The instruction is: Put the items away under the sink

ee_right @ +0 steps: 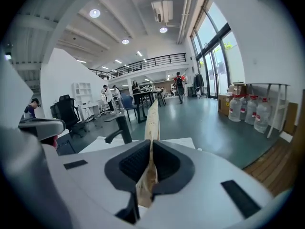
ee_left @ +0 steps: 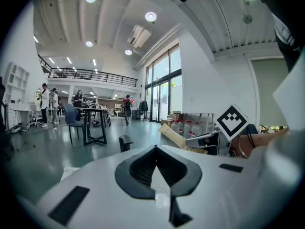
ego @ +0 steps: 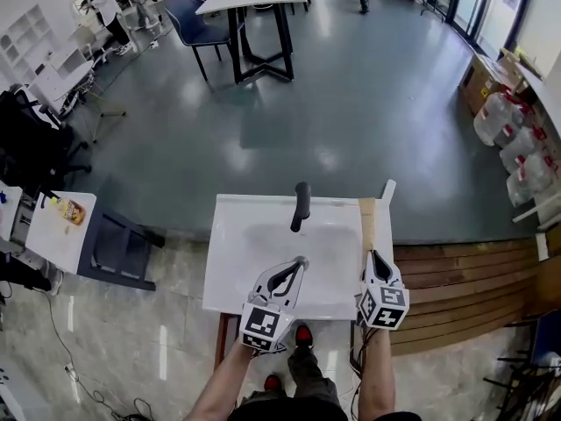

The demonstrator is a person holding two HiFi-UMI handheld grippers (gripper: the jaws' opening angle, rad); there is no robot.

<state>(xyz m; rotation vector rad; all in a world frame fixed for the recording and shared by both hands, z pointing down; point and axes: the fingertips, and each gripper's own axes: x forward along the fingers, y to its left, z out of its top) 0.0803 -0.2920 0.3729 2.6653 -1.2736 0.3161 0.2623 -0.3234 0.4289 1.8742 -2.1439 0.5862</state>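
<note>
- No word, brand or number is legible in any view;
- White cube with black square markers (ego: 260,327) and its twin cube (ego: 386,306): coded patterns only, no characters;
- Clear plastic water jugs with red labels (ego: 515,137): print too small to read;
- Yellow packet (ego: 72,210) on white side table (ego: 51,239): print indistinct.

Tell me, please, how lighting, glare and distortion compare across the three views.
Head view: even daylight, pale glare on the floor, mild bending at the edges. Left gripper view: strong fisheye, black corners, ceiling lamps blown white. Right gripper view: same fisheye; the brown sheet is fairly sharp, windows bright.
</note>
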